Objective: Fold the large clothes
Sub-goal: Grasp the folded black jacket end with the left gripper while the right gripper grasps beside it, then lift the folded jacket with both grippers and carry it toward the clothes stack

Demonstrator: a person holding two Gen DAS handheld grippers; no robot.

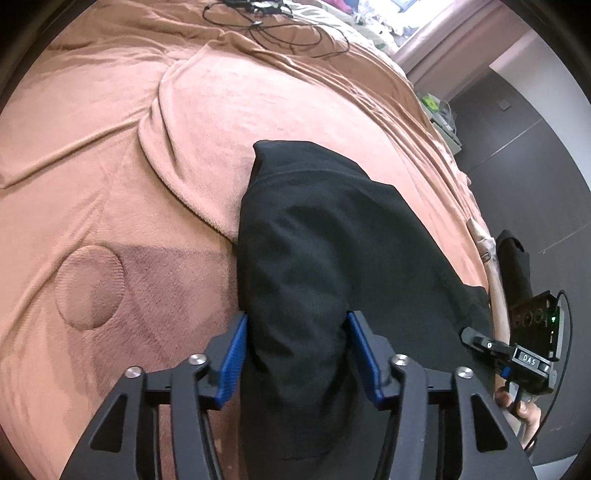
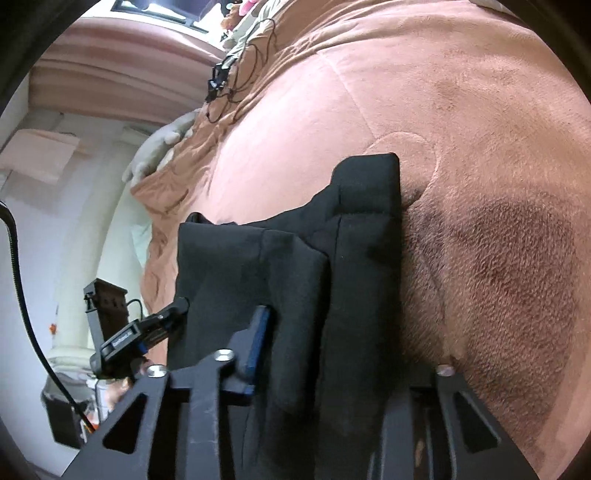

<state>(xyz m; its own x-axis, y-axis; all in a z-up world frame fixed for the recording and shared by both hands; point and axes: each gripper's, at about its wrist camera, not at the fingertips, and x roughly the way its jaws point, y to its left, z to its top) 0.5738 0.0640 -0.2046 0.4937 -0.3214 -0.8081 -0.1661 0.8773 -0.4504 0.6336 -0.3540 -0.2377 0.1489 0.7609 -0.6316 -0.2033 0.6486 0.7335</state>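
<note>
Black garment [image 1: 332, 240] lies folded on the brown blanket [image 1: 110, 166], near its edge.
Soft, limp and thick; take bunched edges. Left gripper [image 1: 295, 354] and right gripper [image 2: 332, 354] each clamp its cloth.

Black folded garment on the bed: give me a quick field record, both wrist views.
item: black folded fabric garment
surface: brown plush blanket covering the bed
left gripper: fingers straddle the garment's near end, fabric bunched between the blue pads
right gripper: garment between its fingers, right pad hidden under fabric
background: black cables at the far end of the bed
</note>
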